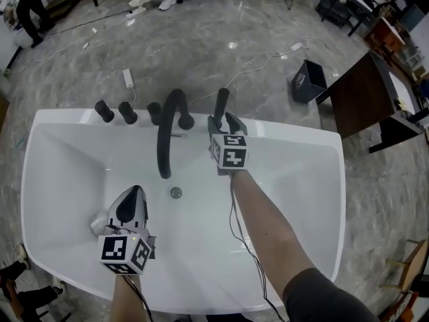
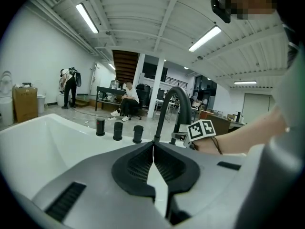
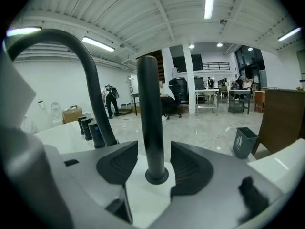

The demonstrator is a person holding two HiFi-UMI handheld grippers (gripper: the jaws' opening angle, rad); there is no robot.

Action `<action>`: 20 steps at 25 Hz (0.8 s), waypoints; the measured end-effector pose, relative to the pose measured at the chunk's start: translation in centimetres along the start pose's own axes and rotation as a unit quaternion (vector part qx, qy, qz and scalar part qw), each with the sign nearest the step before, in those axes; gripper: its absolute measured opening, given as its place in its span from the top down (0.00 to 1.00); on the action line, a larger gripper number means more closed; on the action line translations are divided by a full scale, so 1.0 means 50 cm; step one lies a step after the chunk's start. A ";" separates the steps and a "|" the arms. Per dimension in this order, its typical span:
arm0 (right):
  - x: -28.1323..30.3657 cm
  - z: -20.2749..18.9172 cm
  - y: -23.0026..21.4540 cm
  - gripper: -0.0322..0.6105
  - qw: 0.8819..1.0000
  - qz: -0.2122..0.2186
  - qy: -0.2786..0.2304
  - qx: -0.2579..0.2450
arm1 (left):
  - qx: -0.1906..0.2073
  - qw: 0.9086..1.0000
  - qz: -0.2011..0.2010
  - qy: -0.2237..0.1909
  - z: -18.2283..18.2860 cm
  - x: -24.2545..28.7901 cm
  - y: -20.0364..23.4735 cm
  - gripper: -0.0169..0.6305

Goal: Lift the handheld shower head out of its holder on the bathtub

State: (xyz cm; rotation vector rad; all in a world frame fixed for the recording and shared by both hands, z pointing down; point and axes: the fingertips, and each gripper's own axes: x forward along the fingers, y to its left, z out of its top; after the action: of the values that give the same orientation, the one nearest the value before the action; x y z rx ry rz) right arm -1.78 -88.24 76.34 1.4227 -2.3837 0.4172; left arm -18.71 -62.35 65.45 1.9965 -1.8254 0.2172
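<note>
The shower head (image 3: pixel 148 113), a slim black rod, stands upright in its round black holder (image 3: pixel 156 176), between the right gripper's (image 3: pixel 154 149) spread jaws and touching neither pad.

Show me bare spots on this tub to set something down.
Free: the tub floor right of the arm, and the back rim right of the shower head. Crowded: back rim from the knobs past the spout to the shower head.

Bright ceiling strip lights (image 3: pixel 208 1) glare overhead; both gripper views bulge, corners black.
</note>
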 end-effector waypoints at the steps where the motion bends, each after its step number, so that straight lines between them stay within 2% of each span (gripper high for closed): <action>1: 0.013 0.002 0.002 0.62 1.000 0.004 0.001 -0.007 | 0.001 1.000 -0.001 -0.001 -0.004 0.002 0.002 0.95; 5: 0.046 0.017 0.003 0.63 0.999 0.005 0.001 -0.036 | 0.002 1.000 0.001 -0.001 -0.022 0.009 0.016 0.95; 6: 0.050 0.019 0.003 0.71 0.999 0.005 0.003 -0.039 | 0.001 1.000 0.002 0.000 -0.026 0.010 0.019 0.95; 7: 0.051 0.020 0.004 0.73 0.999 0.006 0.007 -0.041 | 0.000 1.000 0.002 0.001 -0.030 0.010 0.021 0.95; 11: 0.037 0.014 0.013 0.74 0.998 0.009 0.018 -0.058 | -0.001 1.000 0.001 0.003 -0.038 0.001 0.020 0.95; 15: -0.012 0.039 0.018 0.74 0.999 0.007 -0.001 -0.054 | 0.007 1.000 -0.004 0.000 -0.020 -0.024 0.007 0.95; 20: -0.126 0.097 0.034 0.74 0.999 0.008 -0.018 -0.048 | 0.009 1.000 -0.007 -0.006 0.021 -0.104 -0.020 0.95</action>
State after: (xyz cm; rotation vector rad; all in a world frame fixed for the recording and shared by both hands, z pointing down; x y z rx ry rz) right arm -1.14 -84.48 69.14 1.3815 -2.4107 0.2794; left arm -18.54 -57.99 62.29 2.0265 -1.8221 0.2187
